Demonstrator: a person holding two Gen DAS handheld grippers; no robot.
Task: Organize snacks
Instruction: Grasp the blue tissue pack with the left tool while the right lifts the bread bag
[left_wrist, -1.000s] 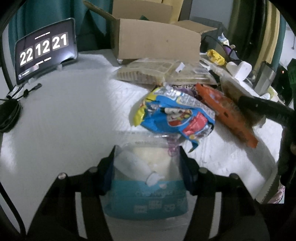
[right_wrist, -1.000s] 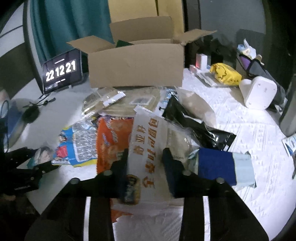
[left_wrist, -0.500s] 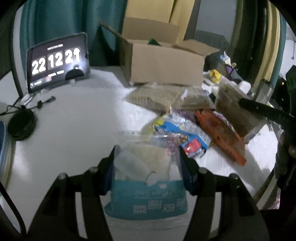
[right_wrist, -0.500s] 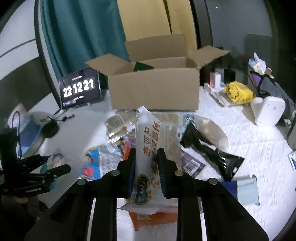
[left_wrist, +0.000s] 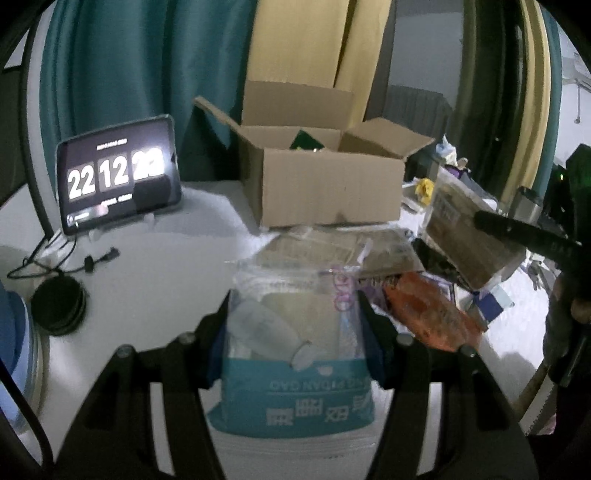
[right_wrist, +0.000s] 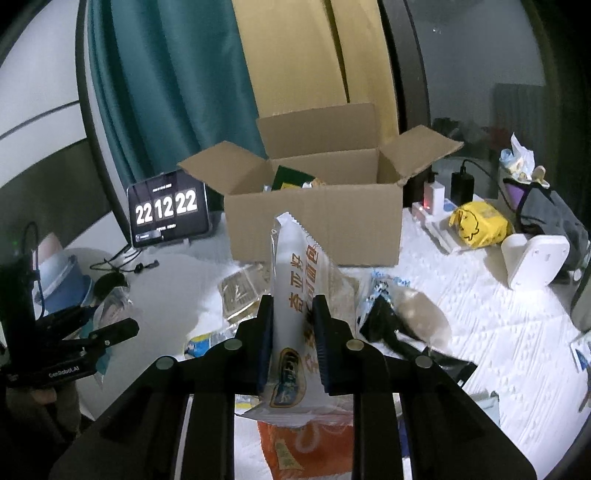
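My left gripper (left_wrist: 293, 317) is shut on a clear snack bag with a blue band (left_wrist: 295, 369) and holds it above the table. My right gripper (right_wrist: 293, 314) is shut on a white bread packet with orange lettering (right_wrist: 295, 280) and holds it upright in the air. An open cardboard box (left_wrist: 325, 177) stands at the back of the table, also in the right wrist view (right_wrist: 314, 214), with a green packet inside. Loose snacks lie in front of it: an orange bag (left_wrist: 428, 314), a black bag (right_wrist: 388, 325), clear-wrapped biscuits (left_wrist: 332, 251).
A clock tablet (left_wrist: 118, 177) stands at the back left with a cable and black puck (left_wrist: 59, 306). A yellow bag (right_wrist: 476, 221), a white device (right_wrist: 535, 262) and chargers sit at the right. The left gripper shows in the right wrist view (right_wrist: 74, 343).
Both grippers have risen from the table with their packets. The right gripper's bread packet went from lying flat to standing upright. The snack pile now lies lower in both views.
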